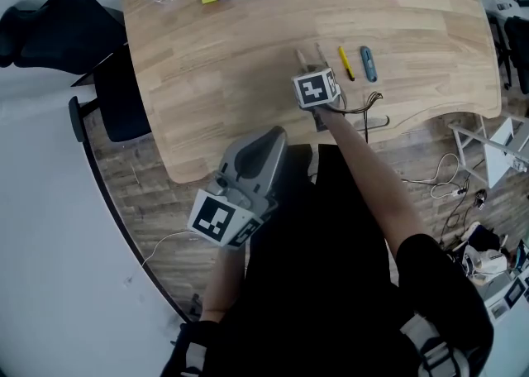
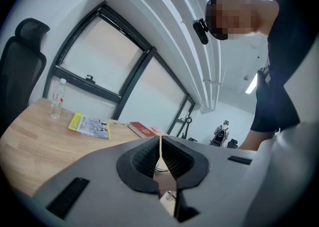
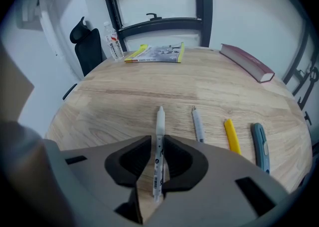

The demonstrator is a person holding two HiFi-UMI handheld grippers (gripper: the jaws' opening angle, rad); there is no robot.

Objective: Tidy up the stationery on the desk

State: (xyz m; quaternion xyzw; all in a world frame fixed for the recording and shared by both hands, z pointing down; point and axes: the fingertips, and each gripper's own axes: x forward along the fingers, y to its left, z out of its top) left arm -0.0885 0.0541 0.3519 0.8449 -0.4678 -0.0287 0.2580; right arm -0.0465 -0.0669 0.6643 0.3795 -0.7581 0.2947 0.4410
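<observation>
Right gripper [image 3: 158, 144] is straddling the white pen [image 3: 160, 120], jaws apart, pen lying beside the grey pen [image 3: 198, 125]; left gripper [image 2: 160, 159] is idling closed; red book [image 3: 246, 64] likely pending.

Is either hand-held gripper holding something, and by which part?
Nothing seems held. A white pen lies between the slightly open jaws of the right hand-held gripper; the left hand-held gripper is shut, empty.

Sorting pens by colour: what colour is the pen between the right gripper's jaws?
White pen, black print; best in the right gripper view.
</observation>
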